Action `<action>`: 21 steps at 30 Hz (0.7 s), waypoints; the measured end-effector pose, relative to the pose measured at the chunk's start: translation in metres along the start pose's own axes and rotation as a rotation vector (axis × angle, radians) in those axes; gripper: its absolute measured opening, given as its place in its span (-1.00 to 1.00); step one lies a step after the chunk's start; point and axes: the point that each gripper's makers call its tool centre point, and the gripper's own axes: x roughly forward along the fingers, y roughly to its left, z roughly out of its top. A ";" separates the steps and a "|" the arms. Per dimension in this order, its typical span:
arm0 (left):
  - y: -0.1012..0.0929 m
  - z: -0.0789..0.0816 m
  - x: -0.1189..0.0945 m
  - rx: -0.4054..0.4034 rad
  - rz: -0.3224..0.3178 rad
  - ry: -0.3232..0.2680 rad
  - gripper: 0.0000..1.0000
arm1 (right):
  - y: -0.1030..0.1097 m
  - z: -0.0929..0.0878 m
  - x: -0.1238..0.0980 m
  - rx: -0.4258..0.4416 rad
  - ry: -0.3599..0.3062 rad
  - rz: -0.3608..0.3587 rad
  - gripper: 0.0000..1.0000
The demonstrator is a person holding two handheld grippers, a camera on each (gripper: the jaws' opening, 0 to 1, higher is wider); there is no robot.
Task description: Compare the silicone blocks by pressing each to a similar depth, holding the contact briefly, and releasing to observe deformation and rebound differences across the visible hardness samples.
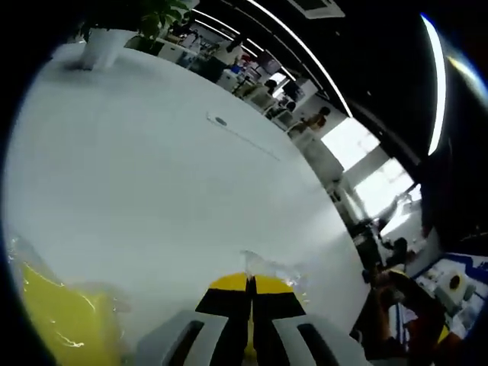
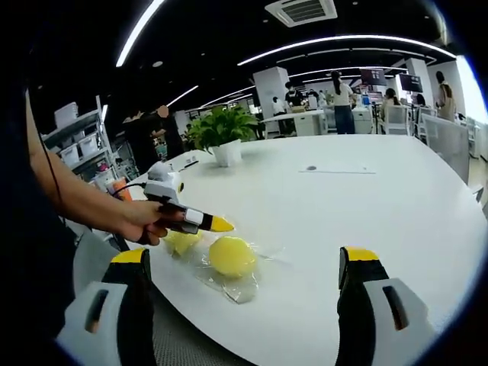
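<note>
A round yellow silicone block (image 2: 231, 255) lies in a clear plastic bag (image 2: 236, 288) near the white table's front edge. A second yellow block (image 2: 181, 241) sits just left of it, under the left gripper (image 2: 216, 223), which a hand (image 2: 145, 221) holds low with its yellow tips together. In the left gripper view, the left gripper (image 1: 250, 283) is shut, with crinkled clear plastic (image 1: 271, 267) just beyond its tips and a yellow block (image 1: 65, 320) at the lower left. My right gripper (image 2: 244, 258) stands wide open in front of the round block, apart from it.
The white table (image 2: 366, 213) stretches far back. A potted plant (image 2: 224, 137) (image 1: 107, 42) stands at its far side, and a flat sheet with a round mark (image 2: 335, 169) (image 1: 221, 120) lies mid-table. People and desks are in the background. The table edge (image 2: 183, 305) runs close to the blocks.
</note>
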 end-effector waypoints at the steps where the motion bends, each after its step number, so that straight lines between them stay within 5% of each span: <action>1: 0.002 0.000 0.001 -0.001 0.006 0.002 -1.00 | 0.000 0.000 0.000 0.000 0.001 0.001 0.93; 21: 0.022 -0.015 0.008 0.011 0.082 0.059 -1.00 | -0.003 -0.001 -0.003 0.010 -0.003 -0.004 0.93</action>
